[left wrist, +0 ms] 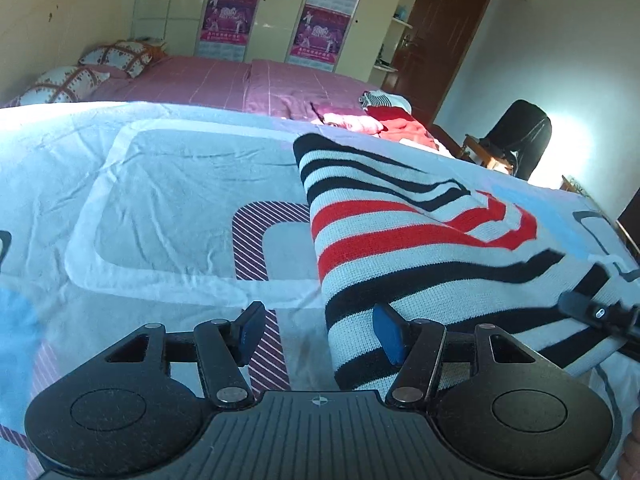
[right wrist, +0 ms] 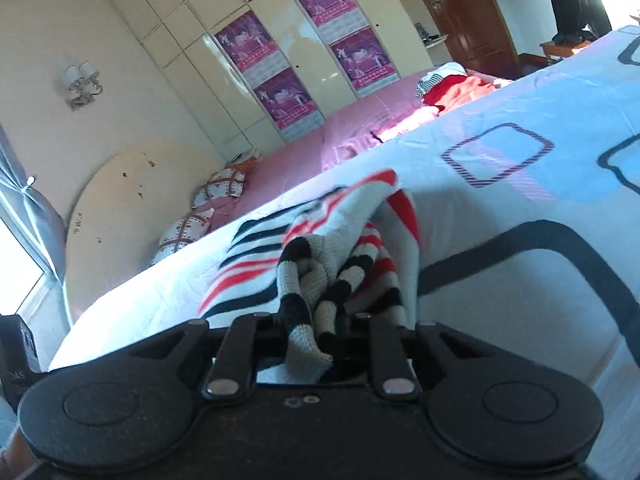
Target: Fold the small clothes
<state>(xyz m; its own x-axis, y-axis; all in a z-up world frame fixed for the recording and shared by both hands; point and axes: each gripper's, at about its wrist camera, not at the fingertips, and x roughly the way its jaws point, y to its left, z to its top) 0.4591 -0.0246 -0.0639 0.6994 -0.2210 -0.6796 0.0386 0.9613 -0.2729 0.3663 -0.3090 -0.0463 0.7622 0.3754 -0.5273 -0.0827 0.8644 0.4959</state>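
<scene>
The fold looks only begun: the right tool (right wrist: 316, 322) grips a bunched edge of the striped sweater (left wrist: 420, 240), the left tool (left wrist: 320, 332) gapes empty beside it

I'm working in a home bedroom: bed with pink sheet (left wrist: 224, 80) and patterned pillows (left wrist: 116, 56), cream built-in wardrobe (right wrist: 224, 64) covered in purple calendar posters (right wrist: 248, 46), brown wooden door (left wrist: 444, 36), wall lamp (right wrist: 83, 84), heap of red clothes (left wrist: 384, 124) at the bed's far corner.
</scene>
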